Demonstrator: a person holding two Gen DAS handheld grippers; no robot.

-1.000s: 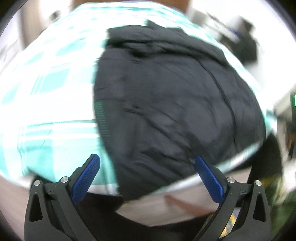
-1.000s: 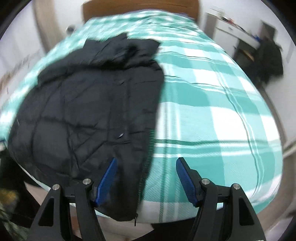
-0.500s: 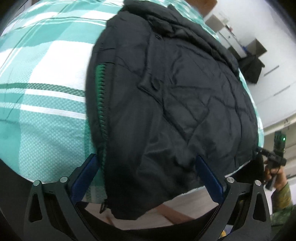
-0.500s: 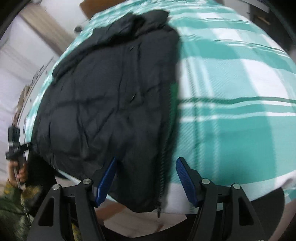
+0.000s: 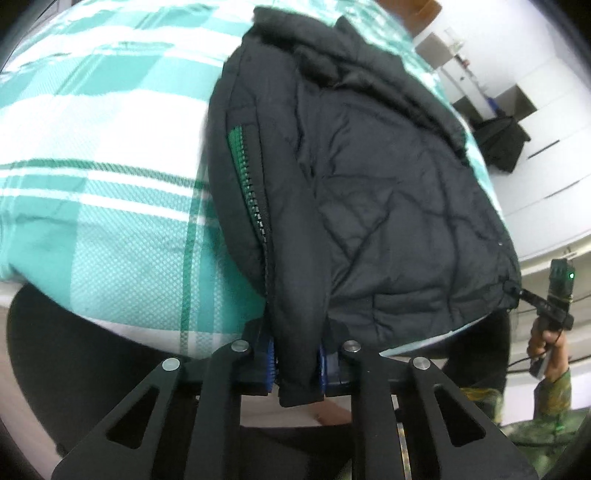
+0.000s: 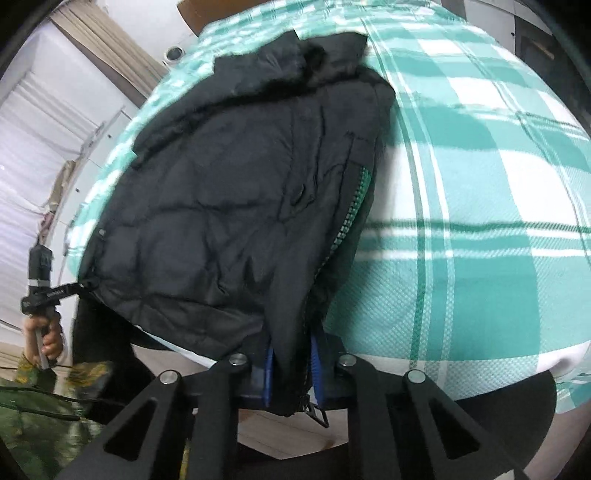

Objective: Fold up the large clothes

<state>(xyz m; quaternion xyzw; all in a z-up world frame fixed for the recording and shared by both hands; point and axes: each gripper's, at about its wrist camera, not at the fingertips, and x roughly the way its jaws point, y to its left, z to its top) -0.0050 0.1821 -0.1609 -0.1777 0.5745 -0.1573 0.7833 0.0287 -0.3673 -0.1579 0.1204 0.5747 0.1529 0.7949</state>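
Observation:
A black quilted jacket (image 5: 369, 177) with a green zipper lies on the bed, its hem hanging over the near edge. My left gripper (image 5: 297, 363) is shut on the jacket's hem corner beside the zipper. In the right wrist view the same jacket (image 6: 229, 206) fills the left half. My right gripper (image 6: 291, 373) is shut on the opposite hem corner, by the zipper pull. Each gripper shows small in the other's view, at the far hem corner: the right gripper (image 5: 554, 295) and the left gripper (image 6: 40, 291).
The bed (image 5: 92, 155) has a teal and white plaid cover (image 6: 480, 221). A wooden headboard (image 6: 192, 11) is at the far end. White drawers and a dark bag (image 5: 502, 140) stand beside the bed. Curtains (image 6: 48, 122) hang on the other side.
Both grippers have moved in to the jacket's hem and closed on its two lower corners. They were open and apart from the cloth half a second ago.

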